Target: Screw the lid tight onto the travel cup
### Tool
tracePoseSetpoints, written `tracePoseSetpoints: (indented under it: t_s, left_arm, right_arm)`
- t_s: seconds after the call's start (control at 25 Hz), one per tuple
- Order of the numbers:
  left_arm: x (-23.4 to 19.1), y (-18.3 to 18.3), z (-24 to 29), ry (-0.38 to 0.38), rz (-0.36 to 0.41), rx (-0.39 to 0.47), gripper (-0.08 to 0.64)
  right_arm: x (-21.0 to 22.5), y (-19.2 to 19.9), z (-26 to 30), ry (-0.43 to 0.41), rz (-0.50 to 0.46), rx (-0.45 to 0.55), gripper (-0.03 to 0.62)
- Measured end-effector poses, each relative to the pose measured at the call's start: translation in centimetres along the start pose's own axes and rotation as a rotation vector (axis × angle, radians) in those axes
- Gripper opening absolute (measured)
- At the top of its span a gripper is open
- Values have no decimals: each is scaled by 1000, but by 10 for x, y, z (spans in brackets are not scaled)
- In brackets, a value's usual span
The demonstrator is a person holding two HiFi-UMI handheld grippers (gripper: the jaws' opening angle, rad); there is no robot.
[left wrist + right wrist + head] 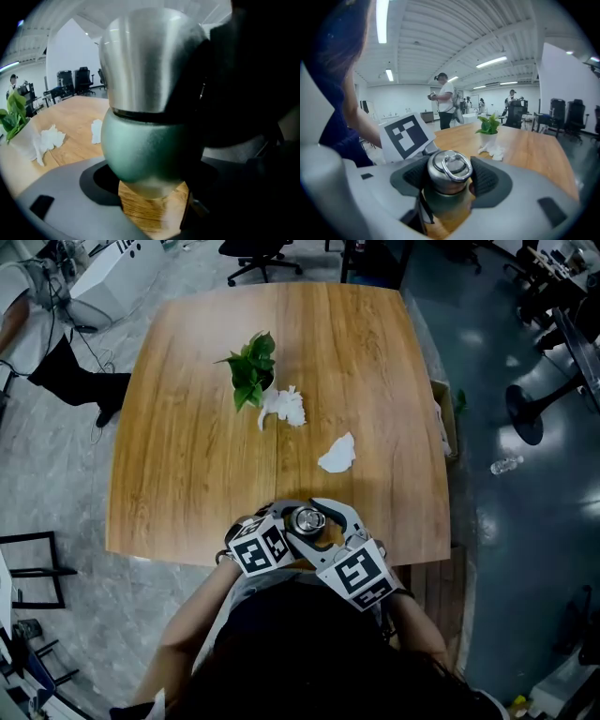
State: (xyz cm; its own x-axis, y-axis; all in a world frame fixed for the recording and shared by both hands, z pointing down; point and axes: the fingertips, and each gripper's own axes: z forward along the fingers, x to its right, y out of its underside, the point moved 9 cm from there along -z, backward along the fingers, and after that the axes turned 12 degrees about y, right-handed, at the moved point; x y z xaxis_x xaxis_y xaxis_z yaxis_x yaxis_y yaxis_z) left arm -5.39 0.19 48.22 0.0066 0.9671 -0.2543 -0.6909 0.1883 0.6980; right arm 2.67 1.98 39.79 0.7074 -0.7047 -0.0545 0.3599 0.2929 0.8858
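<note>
Pale wood made up the wide table with rounded corners point(187, 437), the largest thing in view. Near its middle stood a green leafy plant in a white pot point(251, 371). At the near edge, close to the person, the left gripper point(152, 180) and the right gripper point(450, 180) met. The left one's jaws were closed on the rounded body of the matte green travel cup point(140, 145), which stood upright on the table. The right one's dark pads point(485, 177) pressed on both sides of the brushed steel lid point(449, 164), ring-topped and seated on the cup. One crumpled white tissue point(284, 407) lay just beside the plant, and a smaller white tissue point(337, 454) lay between the plant and the cup.
</note>
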Motion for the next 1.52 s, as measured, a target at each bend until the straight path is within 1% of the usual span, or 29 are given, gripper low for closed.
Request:
tracePoseSetpoints:
  t_s: [0.04,0.08,0.2,0.24,0.28,0.4,0.48,0.56,0.72,0.76,0.8,0.88,0.96,1.0,1.12,1.2,1.28,1.32,1.44,1.48,1.52]
  left_arm:
    - [-1,0,-1,-4,0,0,391]
    - [0,1,-2,2,7,-1,391]
    - [3,3,-5,45,46,-11,391]
    - [3,4,-5,56,53,-11,391]
    - [2,5,-6,65,55,-8,391]
    - [-2,3,-8,80,61,-6,391]
    - [-5,1,-10,54,55,-6,391]
    - [-9,-1,-12,-6,22,11,391]
    - [-17,-4,-18,-154,-65,46,391]
    - [-18,-4,-19,-176,-76,48,391]
    - [-18,-4,-19,-179,-79,45,391]
    - [-17,-1,-18,-143,-63,31,391]
    - [-15,4,-17,-86,-32,11,391]
    - [-13,6,-17,-54,-14,1,391]
    - [-6,5,-14,43,57,-30,391]
    - [-2,4,-10,73,80,-45,391]
    - [-3,4,-9,56,62,-33,391]
    - [-5,3,-10,28,42,-22,391]
    - [-13,0,-14,-104,-18,-2,391]
    - [-15,0,-15,-138,-25,-1,391]
    - [-15,-1,-15,-151,-27,3,391]
  right_arm:
    - [0,0,0,-9,5,-2,267]
    - [0,0,-1,-41,-1,-8,267]
    - [5,-3,-9,-171,-39,-31,272]
    - [7,-3,-12,-189,-51,-29,270]
    - [9,-4,-14,-187,-62,-25,270]
    - [12,-4,-14,-138,-91,-2,270]
    - [10,-6,-12,-107,-104,20,268]
    - [7,-7,-10,-50,-109,43,247]
    - [8,-14,-7,105,-57,57,245]
    - [8,-15,-6,122,-49,60,245]
    - [7,-14,-6,113,-48,61,244]
    - [6,-11,-8,30,-60,42,246]
    - [8,-8,-12,-55,-79,21,249]
    - [9,-7,-14,-81,-85,18,249]
    - [10,-5,-15,-129,-87,18,249]
    - [8,-5,-13,-141,-99,17,249]
    - [5,-6,-11,-112,-109,25,247]
    - [4,-7,-10,-76,-107,30,247]
    - [3,-8,-8,75,-78,29,244]
    - [4,-9,-8,106,-65,26,243]
    - [4,-10,-9,108,-49,27,243]
